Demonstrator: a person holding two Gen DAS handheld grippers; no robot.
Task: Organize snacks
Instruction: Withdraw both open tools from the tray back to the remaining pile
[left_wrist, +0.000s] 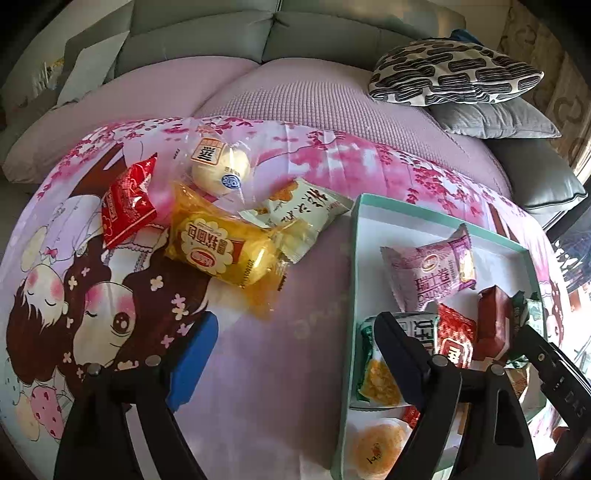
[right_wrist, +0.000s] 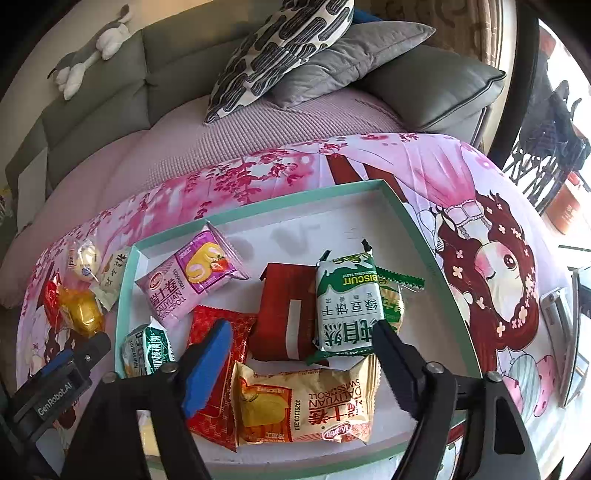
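A shallow teal-rimmed white box (right_wrist: 413, 221) lies on a cartoon-print blanket and holds several wrapped snacks: a pink Swiss roll pack (right_wrist: 192, 277), a dark red pack (right_wrist: 284, 314), a green biscuit pack (right_wrist: 345, 302), a red patterned pack (right_wrist: 218, 369) and a yellow Swiss roll pack (right_wrist: 306, 402). My right gripper (right_wrist: 295, 339) is open and empty just above these. Loose on the blanket left of the box (left_wrist: 354, 236) lie a yellow bread pack (left_wrist: 225, 254), a red pack (left_wrist: 127, 203), a clear-wrapped round bun (left_wrist: 219, 168) and a white-green pack (left_wrist: 306, 206). My left gripper (left_wrist: 295, 332) is open and empty, in front of the loose snacks.
A grey sofa back (left_wrist: 207, 33) runs behind the blanket. A patterned pillow (right_wrist: 280, 48) and grey cushions (right_wrist: 351, 55) lie at the back right. A plush toy (right_wrist: 92, 48) sits on the sofa back. The left gripper (right_wrist: 66, 376) shows at the right wrist view's lower left.
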